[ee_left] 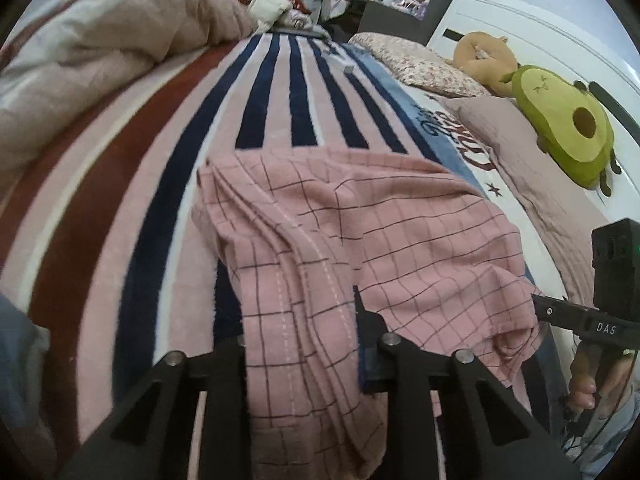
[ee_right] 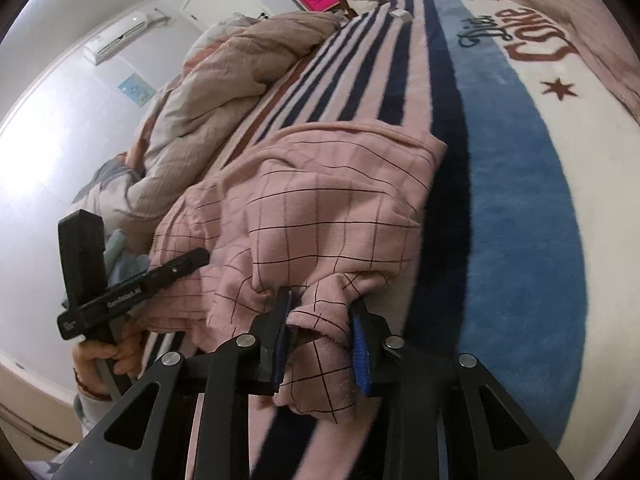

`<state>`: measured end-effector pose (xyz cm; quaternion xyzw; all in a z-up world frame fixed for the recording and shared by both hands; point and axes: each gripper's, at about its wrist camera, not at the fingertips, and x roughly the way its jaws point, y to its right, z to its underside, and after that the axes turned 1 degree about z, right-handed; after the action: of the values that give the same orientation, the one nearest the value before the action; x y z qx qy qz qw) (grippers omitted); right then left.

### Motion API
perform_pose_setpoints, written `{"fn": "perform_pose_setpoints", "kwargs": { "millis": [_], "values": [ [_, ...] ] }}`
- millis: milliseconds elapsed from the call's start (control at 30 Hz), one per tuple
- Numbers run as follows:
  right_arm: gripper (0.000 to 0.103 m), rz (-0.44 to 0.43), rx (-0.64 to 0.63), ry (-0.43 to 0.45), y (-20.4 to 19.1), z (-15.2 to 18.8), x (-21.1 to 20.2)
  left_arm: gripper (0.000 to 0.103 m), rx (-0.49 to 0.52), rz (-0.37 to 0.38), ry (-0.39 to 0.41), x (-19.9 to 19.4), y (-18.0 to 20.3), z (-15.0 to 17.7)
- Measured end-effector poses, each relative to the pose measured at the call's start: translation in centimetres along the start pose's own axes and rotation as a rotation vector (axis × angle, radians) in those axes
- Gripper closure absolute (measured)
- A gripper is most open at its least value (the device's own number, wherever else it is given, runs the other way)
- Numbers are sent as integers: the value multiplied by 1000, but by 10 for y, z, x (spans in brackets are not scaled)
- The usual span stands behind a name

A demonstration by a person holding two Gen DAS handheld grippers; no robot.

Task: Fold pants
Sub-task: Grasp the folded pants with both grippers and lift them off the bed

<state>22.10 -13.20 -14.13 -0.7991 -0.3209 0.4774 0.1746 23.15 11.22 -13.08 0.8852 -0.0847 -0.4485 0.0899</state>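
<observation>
The right gripper is pinching a bunched fold of the pink checked pants between its blue pads, the jaws standing partly apart with the cloth filling the gap between them. The left gripper is sitting at the other near edge of the garment; a thick strip of the fabric is running down between its black fingers and is covering the left one, so how tightly it is closing cannot be told, though the cloth appears to be lying in its grasp. From the left wrist view, the pants are lying rumpled and partly doubled over on the striped blanket that is covering the bed, with the far edge resting flat on the navy and pink stripes. Beyond them, a beige duvet is lying heaped on one side, and an avocado plush is resting on the pillows on the other.
</observation>
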Motion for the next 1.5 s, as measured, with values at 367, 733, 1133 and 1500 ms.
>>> {"fn": "perform_pose_setpoints", "kwargs": {
  "millis": [367,733,1133,1500],
  "values": [
    [88,-22,-54,-8,-56,19,-21,83,88,-13,89,-72,14,25],
    [82,91,-42,-113,-69,71,-28,74,10,6,4,-86,-34,73],
    [34,-1,106,-27,-42,50,-34,39,-23,28,-16,-79,-51,69],
    [69,-20,25,-202,-69,77,26,78,-97,153,-131,-44,-48,85]
  ]
}}
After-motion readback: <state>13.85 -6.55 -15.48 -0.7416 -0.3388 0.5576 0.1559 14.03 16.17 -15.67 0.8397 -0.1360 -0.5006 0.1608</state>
